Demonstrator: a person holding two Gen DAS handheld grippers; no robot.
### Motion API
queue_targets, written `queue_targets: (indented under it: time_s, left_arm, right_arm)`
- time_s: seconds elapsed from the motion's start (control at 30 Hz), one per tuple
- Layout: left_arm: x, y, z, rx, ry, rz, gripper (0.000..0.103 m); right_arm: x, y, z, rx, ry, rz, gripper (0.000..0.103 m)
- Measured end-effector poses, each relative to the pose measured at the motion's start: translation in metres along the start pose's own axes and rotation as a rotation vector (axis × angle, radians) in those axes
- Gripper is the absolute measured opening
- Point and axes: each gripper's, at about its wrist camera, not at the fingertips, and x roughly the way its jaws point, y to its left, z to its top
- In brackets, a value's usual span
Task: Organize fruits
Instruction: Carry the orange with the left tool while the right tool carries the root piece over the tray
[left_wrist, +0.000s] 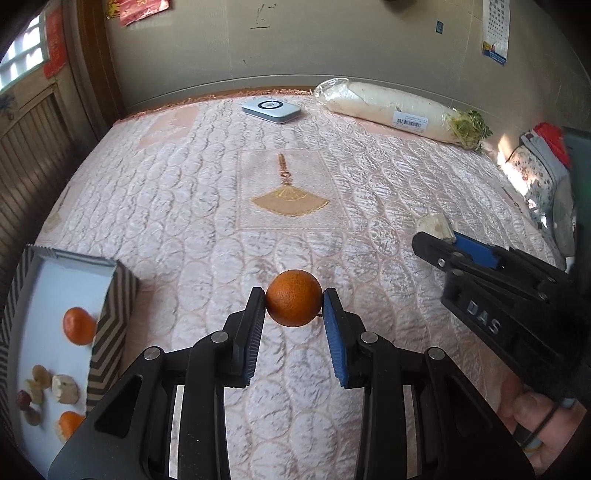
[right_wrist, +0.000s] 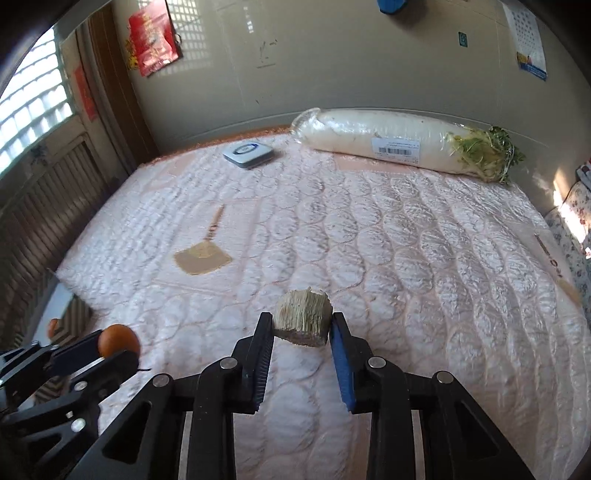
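The left gripper (left_wrist: 294, 303) pinches an orange (left_wrist: 294, 298) just right of the box (left_wrist: 110, 325), above the bed (left_wrist: 207, 206). The right gripper (right_wrist: 301, 328) clamps a fibrous chunk (right_wrist: 302, 322). The round orange, caught only at the fingers' tips, could slip and roll.

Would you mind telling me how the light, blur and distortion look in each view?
Left wrist view: fisheye bends the wall edge; the box at the left edge is smeared, the orange in the left gripper sharp. Right wrist view: window blown out, sun patch at right, sheen on the quilt.
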Motion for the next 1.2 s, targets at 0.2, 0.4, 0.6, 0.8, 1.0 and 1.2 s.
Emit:
queue_targets:
  time_s: [0.2, 0.4, 0.6, 0.8, 1.0, 1.2]
  left_arm:
    - [-0.019, 0.019, -0.017, -0.019, -0.028, 0.041, 0.031]
    - [-0.032, 0.038, -0.029, -0.037, -0.051, 0.075, 0.031]
    - [-0.046, 0.062, -0.043, -0.064, -0.074, 0.11, 0.031]
    - [-0.059, 0.091, -0.053, -0.107, -0.093, 0.149, 0.031]
    - [-0.071, 0.119, -0.063, -0.148, -0.112, 0.181, 0.031]
    - [-0.079, 0.144, -0.072, -0.184, -0.121, 0.212, 0.031]
  right_arm:
    - [-0.03, 0.032, -0.017, -0.037, -0.04, 0.036, 0.03]
    - [-0.044, 0.064, -0.035, -0.084, -0.052, 0.057, 0.03]
    - [-0.048, 0.092, -0.048, -0.129, -0.04, 0.085, 0.03]
    - [-0.05, 0.119, -0.053, -0.183, -0.037, 0.119, 0.03]
    - [-0.051, 0.152, -0.057, -0.256, -0.035, 0.148, 0.03]
    - [-0.05, 0.182, -0.059, -0.311, -0.041, 0.172, 0.03]
